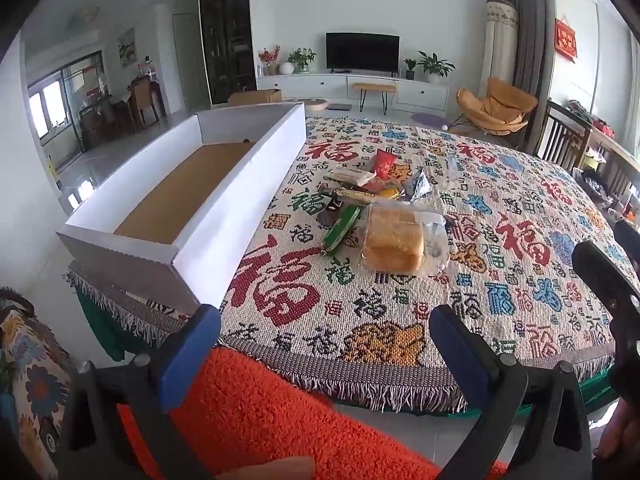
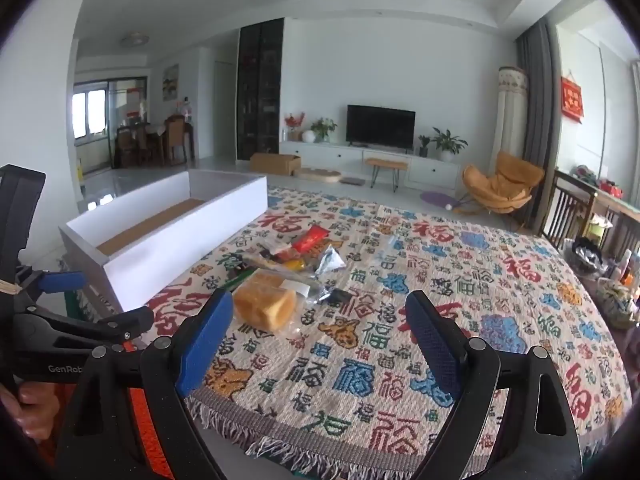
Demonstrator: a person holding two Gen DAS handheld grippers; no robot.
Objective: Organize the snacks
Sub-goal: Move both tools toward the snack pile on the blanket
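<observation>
Left wrist view: the left gripper (image 1: pixel 324 344) hangs spread and empty short of the golden bread loaf in clear plastic wrap (image 1: pixel 394 244) on the patterned woven cloth (image 1: pixel 520 320), beside the long white cardboard tray (image 1: pixel 224 216).

Right wrist view: the right gripper (image 2: pixel 320 338), likewise spread and empty, faces that loaf (image 2: pixel 264 306). It looks light, soft and crushable; the slippery wrap suggests a gentle hold across its sides.

Snack pile (image 1: pixel 372 188) wrappers overlapping, labels unreadable.

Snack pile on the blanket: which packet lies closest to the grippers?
The bagged bread loaf, golden and blocky in clear wrap; the green packet and red packet lie farther back.
</observation>
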